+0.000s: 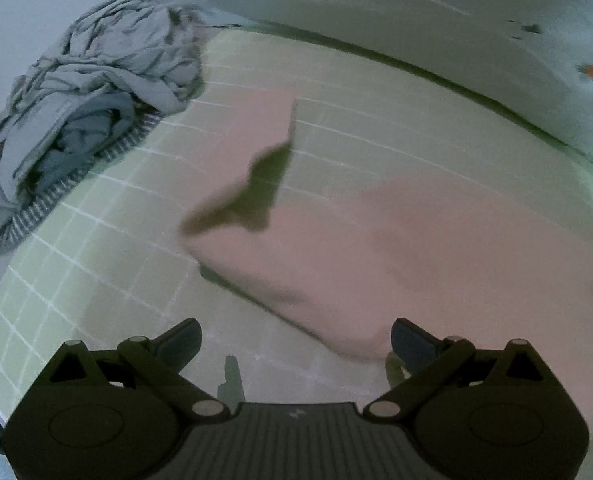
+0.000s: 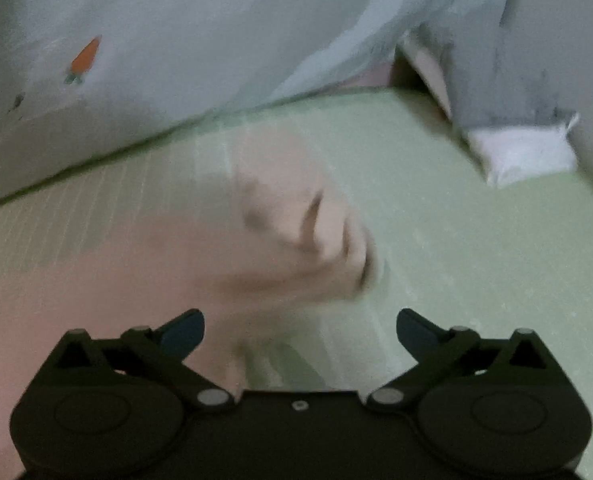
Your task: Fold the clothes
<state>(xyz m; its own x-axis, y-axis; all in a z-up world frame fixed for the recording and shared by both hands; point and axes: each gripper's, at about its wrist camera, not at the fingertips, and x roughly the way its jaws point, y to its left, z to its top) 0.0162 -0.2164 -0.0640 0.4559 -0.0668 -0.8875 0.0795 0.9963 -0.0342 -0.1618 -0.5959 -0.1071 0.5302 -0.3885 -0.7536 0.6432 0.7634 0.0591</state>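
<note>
Here, the pink garment lay spread on the pale green mat with its thin white grid lines, and both views were blurred. In the left wrist view, the left gripper stood above the mat with its jaws wide apart and nothing between them; the near edge of the pink cloth was just beside its right finger. A dark shadow fell across the cloth. At the far left corner of the mat, a heap of grey clothes was piled up, partly over a striped piece.

In the right wrist view, the right gripper also had its jaws fully wide and held nothing. The pink garment lay bunched ahead of it. A light cover with 1 orange carrot print rose behind the mat.
</note>
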